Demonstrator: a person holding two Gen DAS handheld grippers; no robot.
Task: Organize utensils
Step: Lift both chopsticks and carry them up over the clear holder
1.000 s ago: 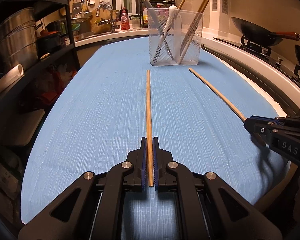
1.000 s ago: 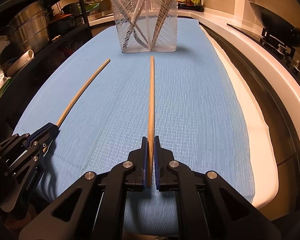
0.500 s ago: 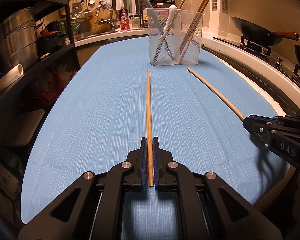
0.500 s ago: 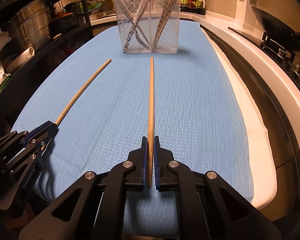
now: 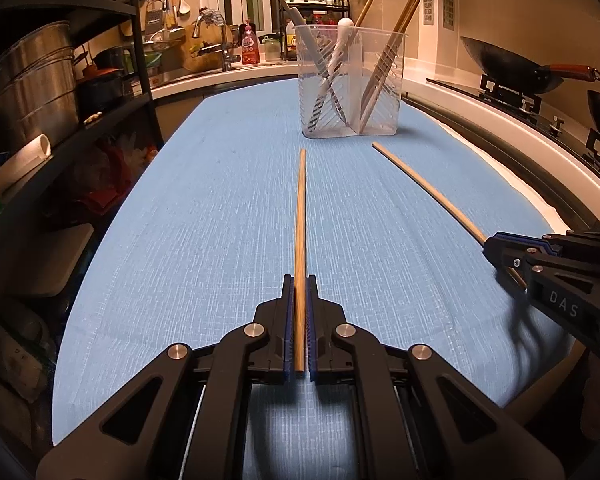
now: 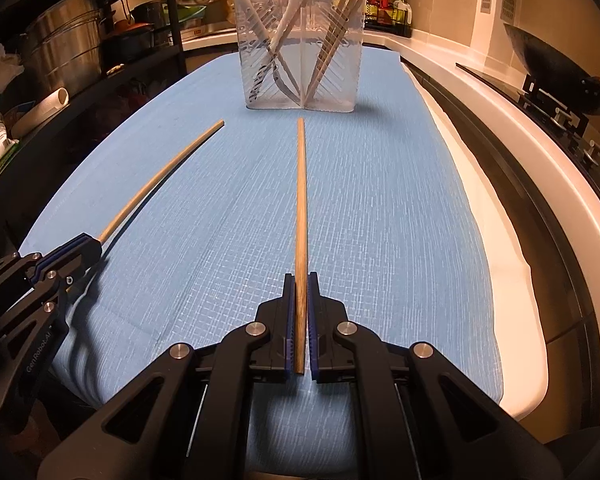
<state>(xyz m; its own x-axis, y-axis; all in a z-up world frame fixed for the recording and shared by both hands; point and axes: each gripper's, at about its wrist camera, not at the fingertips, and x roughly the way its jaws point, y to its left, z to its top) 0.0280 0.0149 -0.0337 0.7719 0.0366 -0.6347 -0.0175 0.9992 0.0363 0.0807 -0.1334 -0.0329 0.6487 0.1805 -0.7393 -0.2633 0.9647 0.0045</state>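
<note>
Clear divided holder [image 5: 350, 80] on counter [image 5: 204, 216]: spoons left, chopsticks right; left tongs [image 5: 299, 280] and right tongs [image 6: 300, 278] each pinching one chopstick.

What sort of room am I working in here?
A home kitchen, most likely: a wok sits on a stove at right, a sink tap stands at the back, and big steel pots fill a shelf at left.
</note>
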